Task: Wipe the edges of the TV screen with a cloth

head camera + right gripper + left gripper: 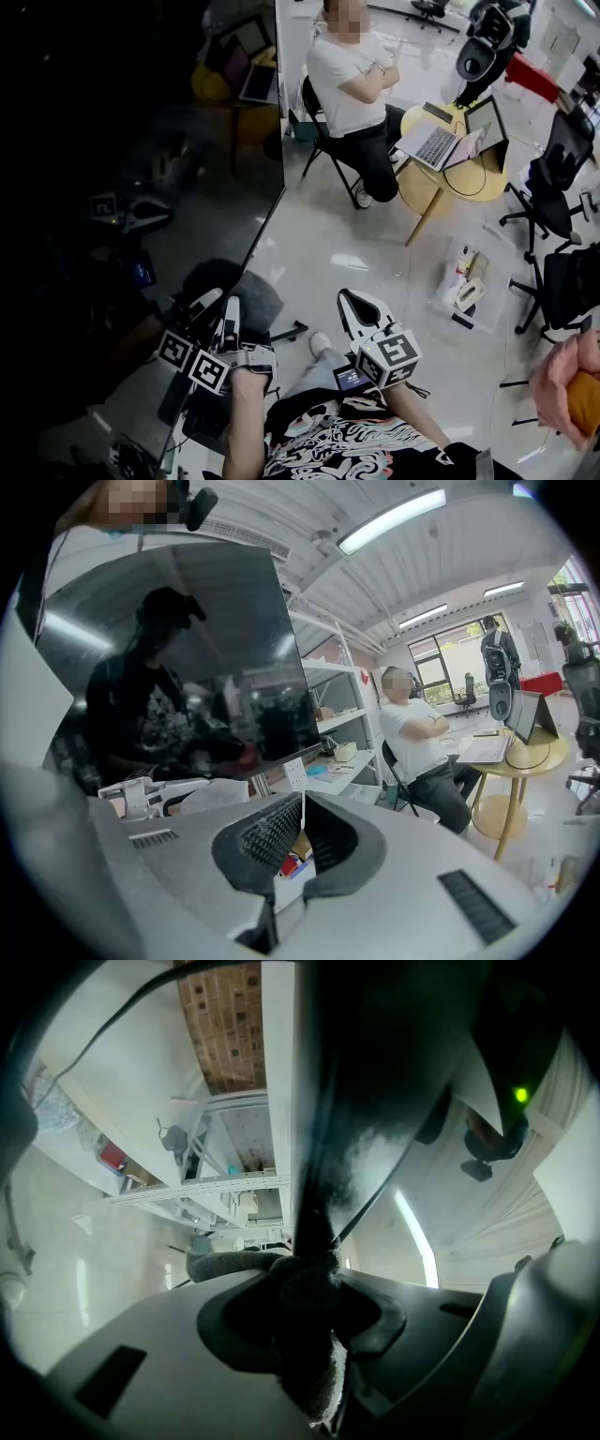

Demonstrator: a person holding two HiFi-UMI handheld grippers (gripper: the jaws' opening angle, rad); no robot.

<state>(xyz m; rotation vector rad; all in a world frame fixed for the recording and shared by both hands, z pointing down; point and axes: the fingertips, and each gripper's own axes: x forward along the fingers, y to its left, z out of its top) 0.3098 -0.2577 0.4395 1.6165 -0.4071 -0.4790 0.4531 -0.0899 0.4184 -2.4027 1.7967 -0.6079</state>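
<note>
Fingers, left gripper: clamped tight on the grey cloth. The wad is bunched between them, with one fold sticking out to the side.
Fingers, right gripper: tips together, nothing between them. It is held off the screen, beside the left gripper and close to the person's body.

TV screen: large, black and glossy, filling the left of the head view and reflecting the room. The cloth is pressed against its thin edge, where the left gripper meets the panel's low corner.

Seated person: white shirt, dark trousers, arms folded, on a black chair, well apart from the screen.

Round wooden surface: just beside that person, with an open laptop on it.

Clear bin: on the pale floor near the surface's leg, small items inside.
</note>
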